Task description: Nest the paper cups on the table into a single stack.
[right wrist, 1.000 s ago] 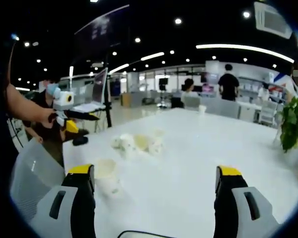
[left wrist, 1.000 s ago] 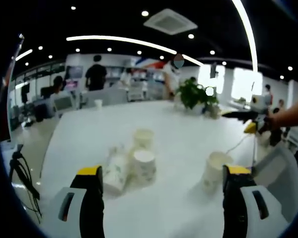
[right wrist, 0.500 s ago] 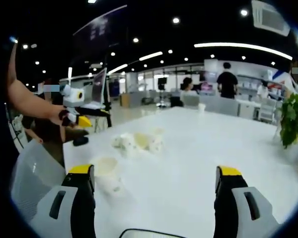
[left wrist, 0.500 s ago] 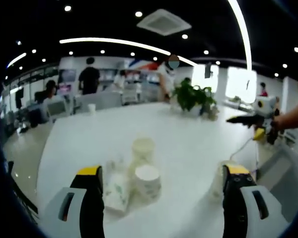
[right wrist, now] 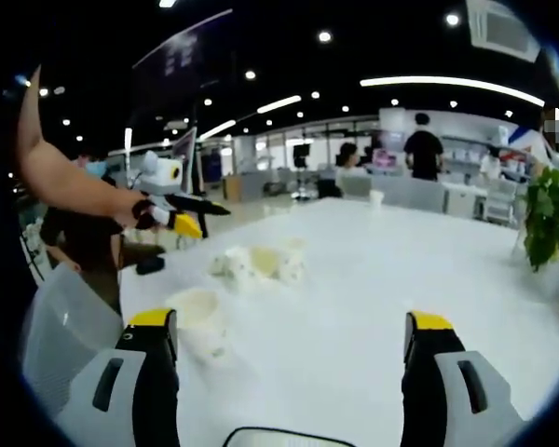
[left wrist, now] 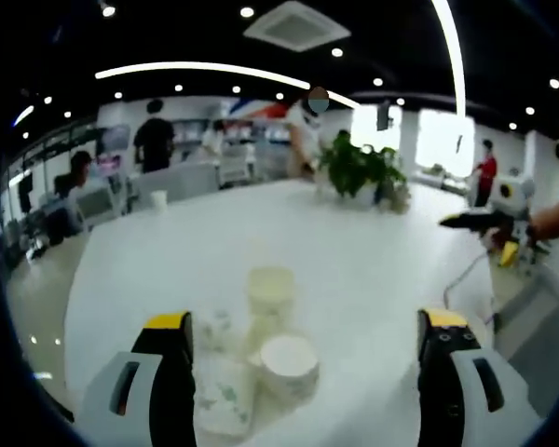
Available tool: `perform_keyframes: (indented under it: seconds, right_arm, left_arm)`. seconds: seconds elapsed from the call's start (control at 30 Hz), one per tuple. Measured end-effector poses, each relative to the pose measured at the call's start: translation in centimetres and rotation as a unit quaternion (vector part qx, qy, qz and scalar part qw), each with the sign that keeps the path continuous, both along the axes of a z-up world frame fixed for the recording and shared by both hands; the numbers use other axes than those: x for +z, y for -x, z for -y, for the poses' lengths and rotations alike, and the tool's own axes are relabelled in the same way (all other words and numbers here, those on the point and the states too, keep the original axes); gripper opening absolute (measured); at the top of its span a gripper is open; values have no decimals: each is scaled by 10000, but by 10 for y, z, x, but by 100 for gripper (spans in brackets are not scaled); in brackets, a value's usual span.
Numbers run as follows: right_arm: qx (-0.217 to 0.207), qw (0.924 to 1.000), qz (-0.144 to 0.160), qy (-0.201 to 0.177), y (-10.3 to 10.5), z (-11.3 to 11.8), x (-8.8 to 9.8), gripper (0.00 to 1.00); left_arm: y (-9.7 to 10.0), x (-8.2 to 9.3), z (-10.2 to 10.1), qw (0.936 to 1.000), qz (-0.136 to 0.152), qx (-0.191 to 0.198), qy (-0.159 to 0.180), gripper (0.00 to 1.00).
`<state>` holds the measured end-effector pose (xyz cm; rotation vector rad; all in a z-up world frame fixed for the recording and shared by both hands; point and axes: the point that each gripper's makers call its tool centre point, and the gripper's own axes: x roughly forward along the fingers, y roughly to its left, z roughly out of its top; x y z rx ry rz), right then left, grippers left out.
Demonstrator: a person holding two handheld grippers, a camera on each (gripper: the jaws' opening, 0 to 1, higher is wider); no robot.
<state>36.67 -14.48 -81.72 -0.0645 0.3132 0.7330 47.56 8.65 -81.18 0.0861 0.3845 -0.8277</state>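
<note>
Several white paper cups stand clustered on the white table [left wrist: 354, 270]. In the left gripper view one upright cup [left wrist: 271, 287] stands behind another [left wrist: 289, 365], and a printed cup [left wrist: 225, 396] lies on its side by the left jaw. My left gripper [left wrist: 306, 321] is open just short of this cluster. In the right gripper view a single cup [right wrist: 197, 317] stands by the left jaw, with the cluster [right wrist: 261, 264] farther off. My right gripper [right wrist: 291, 319] is open above the table with nothing between its jaws. The left gripper [right wrist: 179, 214] hangs in a hand near the cluster.
A potted plant [left wrist: 359, 168] stands at the far side of the table. A small cup [left wrist: 158, 197] sits near the far edge. Grey chairs [right wrist: 61, 326] stand by the table's near end. People stand and sit in the office behind.
My left gripper has come closer to the cup cluster, which now sits lower and larger between its jaws. The single cup has slipped out of that view. The right gripper has hardly moved.
</note>
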Motion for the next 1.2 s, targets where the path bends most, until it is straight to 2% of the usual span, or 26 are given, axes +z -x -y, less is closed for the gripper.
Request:
perform_keyframes:
  seconds: [0.27,0.7,0.97,1.2]
  right_arm:
    - [11,10000,-37,12,-1,0,0,100]
    - [-21,9999,-102,17,-3,3,-2,100]
    - [-81,9999,-125,10,-10,6,0,100]
    - [-95,9998,-153,-21,-11,4,-1,100]
  left_arm:
    - [-24,10,4,9999,29,-81,-69,98]
    - [-54,4,24,9992,-105,-319,-225,98]
    - [-80,3,31,9986,-165,-371,-349,98]
    - [-91,2,40,9979,-176,-446,-437,98]
